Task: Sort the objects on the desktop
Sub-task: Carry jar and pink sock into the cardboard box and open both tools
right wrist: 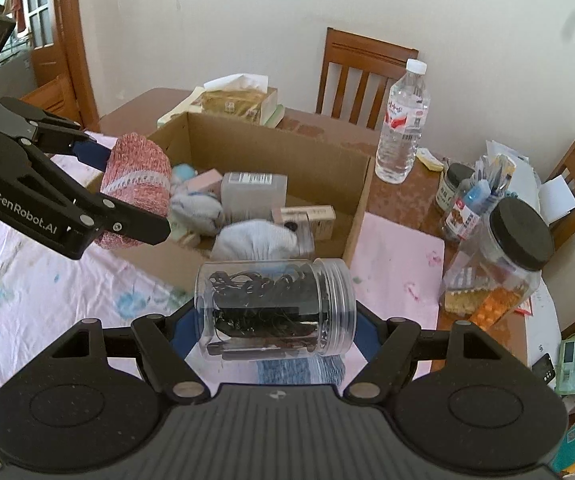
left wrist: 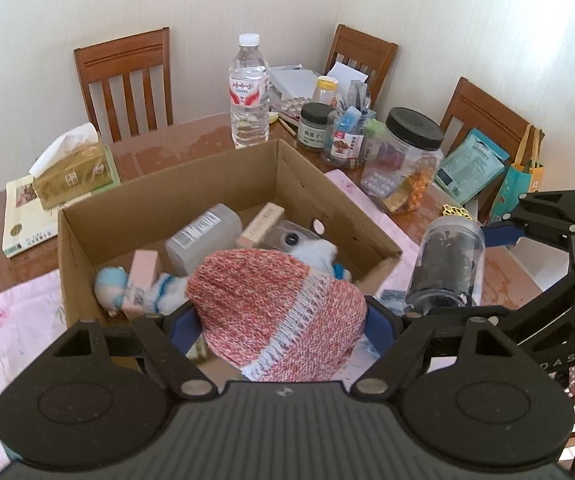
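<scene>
A red-and-white knitted cloth bundle (left wrist: 283,312) is clamped by the left gripper (left wrist: 279,320) above the open brown cardboard box (left wrist: 207,184). A lidless clear plastic jar (right wrist: 275,308), held sideways, is clamped by the right gripper (right wrist: 275,332) just beside the box.

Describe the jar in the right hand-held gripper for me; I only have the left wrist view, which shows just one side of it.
Observer: The clear jar lies sideways between the fingers of the right hand-held gripper, threaded mouth pointing right, no lid on it.
Operator: Check what is under it.
Observer: A blue knitted cloth on the pink tablecloth, just short of the cardboard box.
Operator: Confirm my left grip from the side.
Observer: The left hand-held gripper clamps the pink knitted roll across its middle, at the box's near left corner.
</scene>
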`<state>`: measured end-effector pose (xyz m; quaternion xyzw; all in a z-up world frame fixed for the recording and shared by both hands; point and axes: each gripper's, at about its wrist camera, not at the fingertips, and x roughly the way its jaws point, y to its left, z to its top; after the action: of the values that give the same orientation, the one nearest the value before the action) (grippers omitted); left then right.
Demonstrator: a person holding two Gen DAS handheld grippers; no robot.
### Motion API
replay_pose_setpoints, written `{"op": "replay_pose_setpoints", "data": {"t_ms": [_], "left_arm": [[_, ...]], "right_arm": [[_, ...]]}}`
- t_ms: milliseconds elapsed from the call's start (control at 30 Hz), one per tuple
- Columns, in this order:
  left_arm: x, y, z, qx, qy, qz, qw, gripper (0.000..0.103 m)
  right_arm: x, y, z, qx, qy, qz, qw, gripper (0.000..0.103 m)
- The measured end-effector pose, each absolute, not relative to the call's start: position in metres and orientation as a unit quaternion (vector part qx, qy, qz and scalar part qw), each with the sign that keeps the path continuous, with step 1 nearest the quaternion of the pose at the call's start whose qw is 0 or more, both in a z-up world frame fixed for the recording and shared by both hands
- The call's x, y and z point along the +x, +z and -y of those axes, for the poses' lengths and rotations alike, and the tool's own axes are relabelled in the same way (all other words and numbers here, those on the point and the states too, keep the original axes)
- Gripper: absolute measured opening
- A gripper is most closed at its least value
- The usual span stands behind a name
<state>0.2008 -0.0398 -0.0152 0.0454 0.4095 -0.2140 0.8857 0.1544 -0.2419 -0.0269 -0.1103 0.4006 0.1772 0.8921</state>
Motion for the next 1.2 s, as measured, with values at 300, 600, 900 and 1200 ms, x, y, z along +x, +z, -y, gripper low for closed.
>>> {"op": "replay_pose_setpoints", "data": {"t_ms": [300, 600, 900, 1200], "left_arm": [[0.228, -0.021, 0.012, 0.054, -0.218, -0.413, 0.883, 0.082], [0.245, -0.039, -0.024, 0.048, -0.205, -0.436, 0.875, 0.089], [0.242, -0.037, -0.051, 0.062, -0.214, -0.436, 0.872, 0.09], [0.238, -0.038, -0.062, 0.081, -0.235, -0.436, 0.865, 0.09]], "right_arm": [[0.174, -0.018, 0.213, -0.108, 0.157, -0.398, 0.897, 0.079], [0.189, -0.016, 0.182, -0.112, 0.144, -0.407, 0.895, 0.079], [0.205, -0.02, 0.15, -0.124, 0.151, -0.413, 0.889, 0.079], [0.232, -0.023, 0.116, -0.159, 0.164, -0.417, 0.88, 0.079]]}}
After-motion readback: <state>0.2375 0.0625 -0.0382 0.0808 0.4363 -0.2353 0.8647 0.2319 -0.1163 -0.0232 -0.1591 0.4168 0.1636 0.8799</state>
